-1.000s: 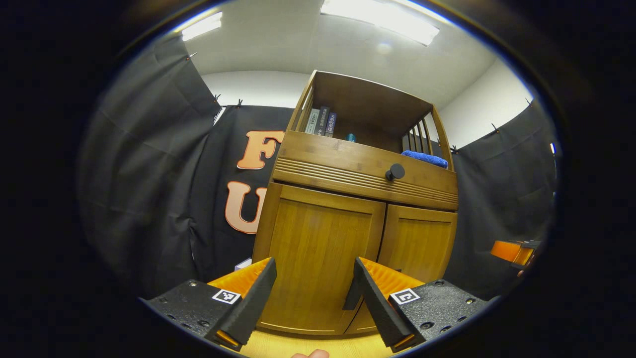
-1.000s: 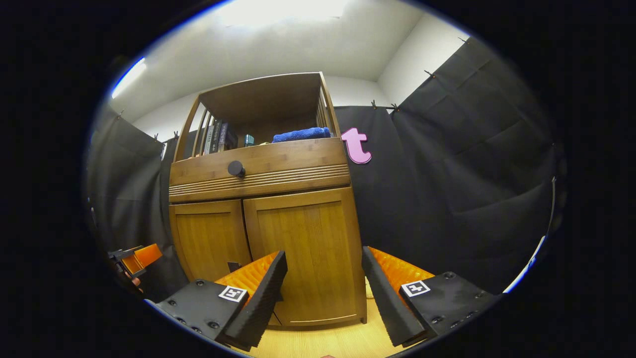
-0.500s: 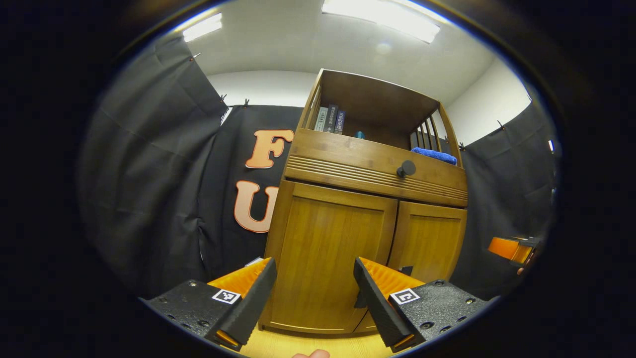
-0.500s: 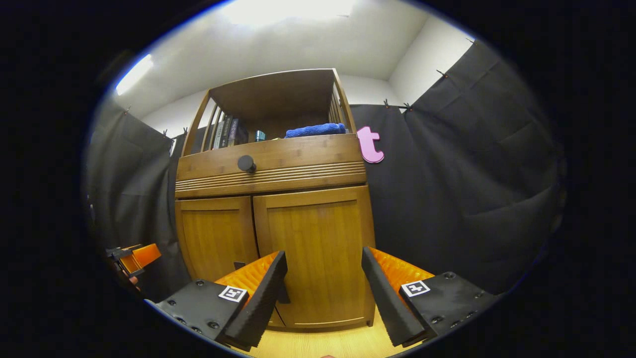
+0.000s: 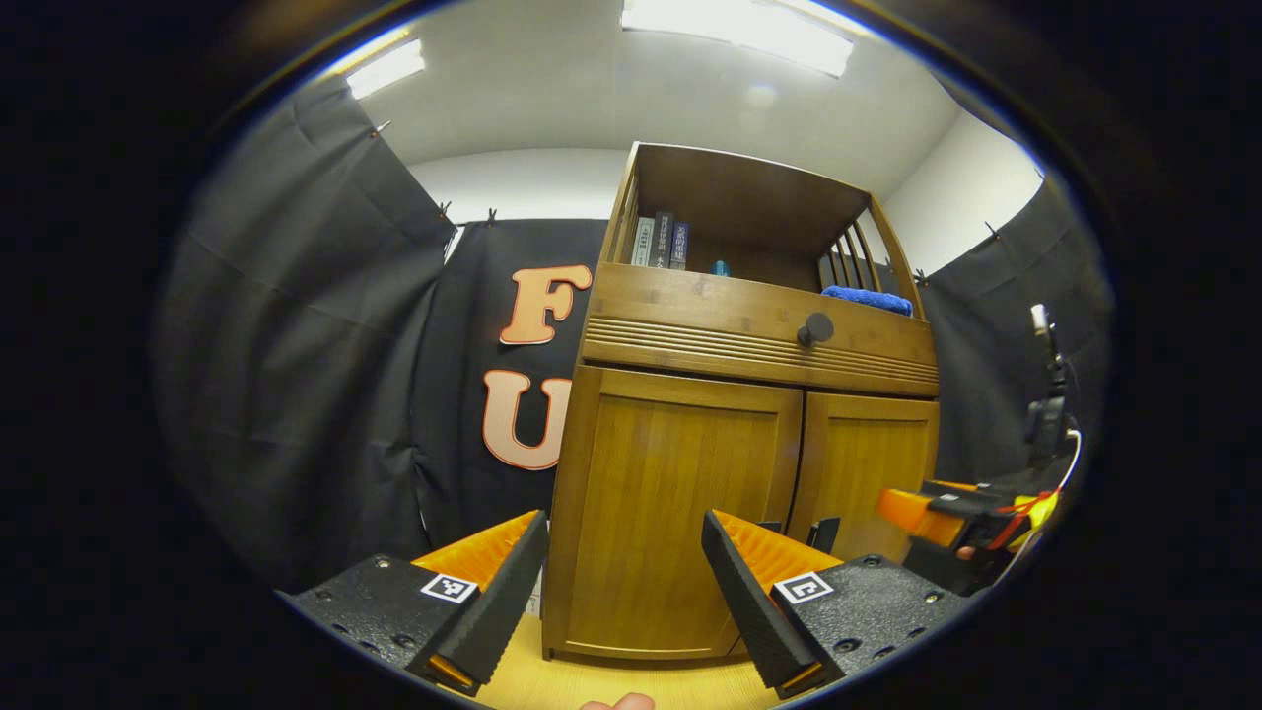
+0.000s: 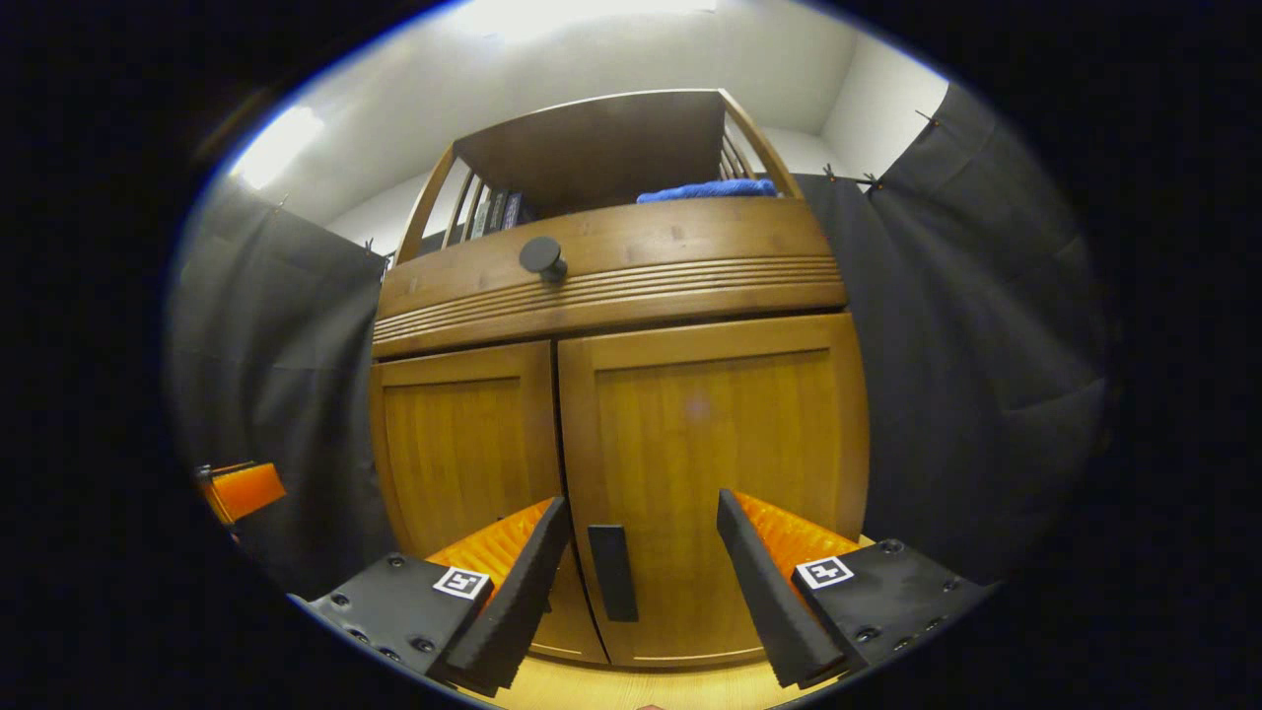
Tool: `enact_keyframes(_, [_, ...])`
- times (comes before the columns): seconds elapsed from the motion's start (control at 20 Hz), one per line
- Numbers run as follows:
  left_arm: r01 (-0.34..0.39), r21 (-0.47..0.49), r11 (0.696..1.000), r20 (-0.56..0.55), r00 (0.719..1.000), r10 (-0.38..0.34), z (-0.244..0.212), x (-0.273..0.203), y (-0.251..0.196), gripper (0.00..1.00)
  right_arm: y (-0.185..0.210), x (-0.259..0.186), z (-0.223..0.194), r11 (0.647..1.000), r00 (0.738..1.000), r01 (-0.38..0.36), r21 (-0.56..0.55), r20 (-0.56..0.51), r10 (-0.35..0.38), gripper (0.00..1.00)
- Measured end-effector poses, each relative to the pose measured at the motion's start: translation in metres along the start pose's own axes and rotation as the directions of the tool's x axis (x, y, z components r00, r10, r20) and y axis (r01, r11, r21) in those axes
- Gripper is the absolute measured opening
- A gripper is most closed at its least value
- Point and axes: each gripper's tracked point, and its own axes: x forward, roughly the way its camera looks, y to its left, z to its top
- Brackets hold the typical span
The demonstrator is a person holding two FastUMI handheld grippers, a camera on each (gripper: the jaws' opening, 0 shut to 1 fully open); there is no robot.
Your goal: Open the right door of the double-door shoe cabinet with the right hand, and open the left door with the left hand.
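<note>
- Handle (image 6: 613, 572) on the right door (image 6: 715, 483) stands upright between your right tool (image 6: 641, 582) fingers, slightly left, just ahead
- Both tools gape empty; left tool (image 5: 623, 582) hangs farther off

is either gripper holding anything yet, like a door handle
Nothing is held. The right gripper is open, with the right door's handle between its fingers, untouched. The left gripper is open before the left door.
</note>
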Motion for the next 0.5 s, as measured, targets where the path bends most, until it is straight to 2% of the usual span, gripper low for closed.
enact_keyframes(0.05, [-0.005, 0.003, 1.000, 0.004, 1.000, 0.005, 0.001, -0.003, 0.002, 0.94, 0.004, 0.013, -0.010, 1.000, 1.000, -0.002, 0.000, -0.015, 0.002, 0.97])
enact_keyframes(0.1, [-0.011, 0.006, 1.000, 0.006, 1.000, 0.011, 0.003, -0.005, 0.005, 0.94, 0.005, 0.022, -0.021, 1.000, 0.999, 0.008, -0.003, -0.038, -0.008, 0.89])
enact_keyframes(0.15, [-0.019, 0.010, 1.000, 0.009, 1.000, 0.018, 0.004, -0.008, 0.008, 0.94, 0.006, 0.034, -0.031, 1.000, 0.998, 0.016, -0.006, -0.061, -0.017, 0.97])
enact_keyframes(0.25, [-0.032, 0.015, 0.999, 0.011, 0.999, 0.031, 0.004, -0.010, 0.012, 0.94, 0.006, 0.052, -0.052, 0.999, 0.994, 0.037, -0.005, -0.104, -0.038, 0.98])
enact_keyframes(0.3, [-0.037, 0.018, 0.999, 0.009, 0.999, 0.037, 0.004, -0.011, 0.015, 0.91, 0.005, 0.057, -0.061, 0.999, 0.991, 0.052, 0.000, -0.125, -0.051, 0.98])
enact_keyframes(0.45, [-0.056, 0.028, 0.998, 0.003, 0.998, 0.056, 0.004, -0.015, 0.023, 0.94, 0.005, 0.069, -0.077, 0.998, 0.985, 0.063, 0.002, -0.159, -0.062, 0.98])
enact_keyframes(0.5, [-0.061, 0.031, 0.998, 0.001, 0.998, 0.061, 0.004, -0.014, 0.025, 0.91, 0.003, 0.074, -0.082, 0.998, 0.983, 0.068, -0.007, -0.170, -0.069, 0.98])
